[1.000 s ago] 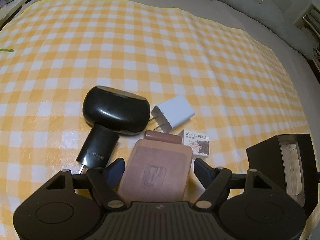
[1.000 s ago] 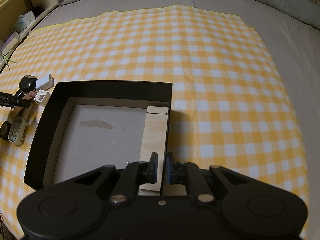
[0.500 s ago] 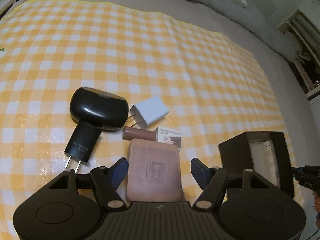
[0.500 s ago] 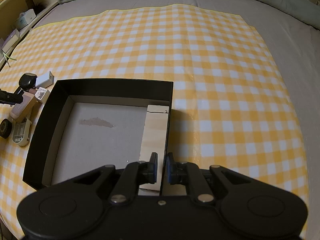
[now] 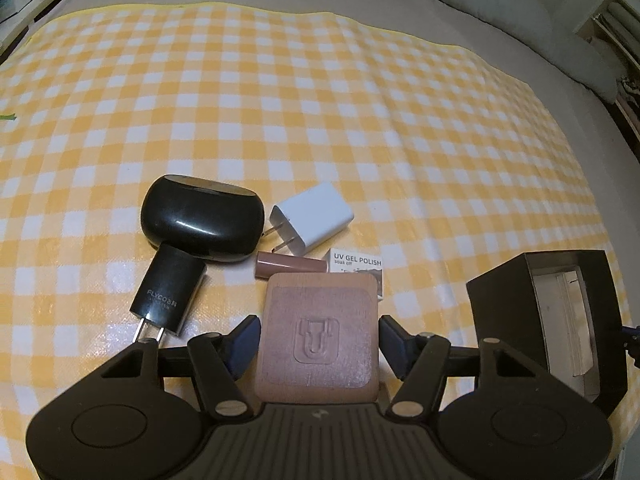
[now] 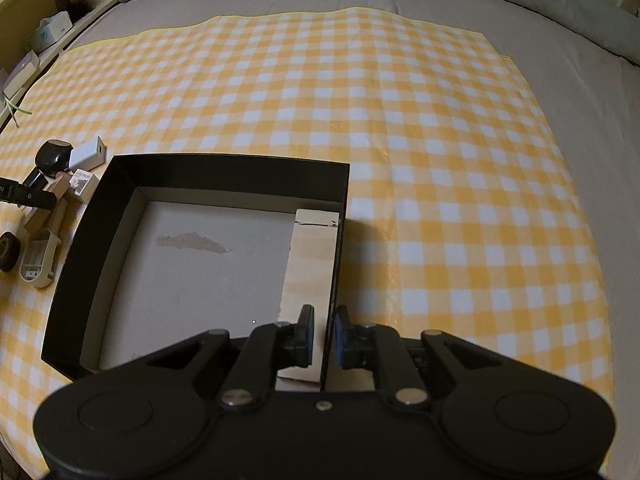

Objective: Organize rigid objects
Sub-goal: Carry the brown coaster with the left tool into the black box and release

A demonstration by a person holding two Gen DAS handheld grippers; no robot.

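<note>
As both grippers point steeply down at the yellow-and-white checked cloth (image 5: 320, 100), the legend runs left to right:

Left gripper (image 5: 318, 338): jaws have just been closing around the square brown wooden coaster (image 5: 318, 336); the pads sit at its two side edges, but contact cannot be told.
Cluster beyond the coaster: black cylindrical plug adapter (image 5: 168, 292), glossy black oval case (image 5: 202, 218), small brown tube (image 5: 290, 266), white plug charger (image 5: 312, 222), white "UV GEL POLISH" box (image 5: 358, 266), all lying close together.
Open black cardboard box (image 6: 224, 176): on the cloth to the right of the cluster, holding a pale wooden block (image 6: 310, 264) against its right wall.
Right gripper (image 6: 322, 338): nearly pressed together, pinching the box's thin right wall.
Right wrist view only: a beige plastic holder (image 6: 38, 258) and a black round object (image 6: 8, 250) at the far left, near the cluster.
Left wrist view only: the coaster's embossed face.
</note>
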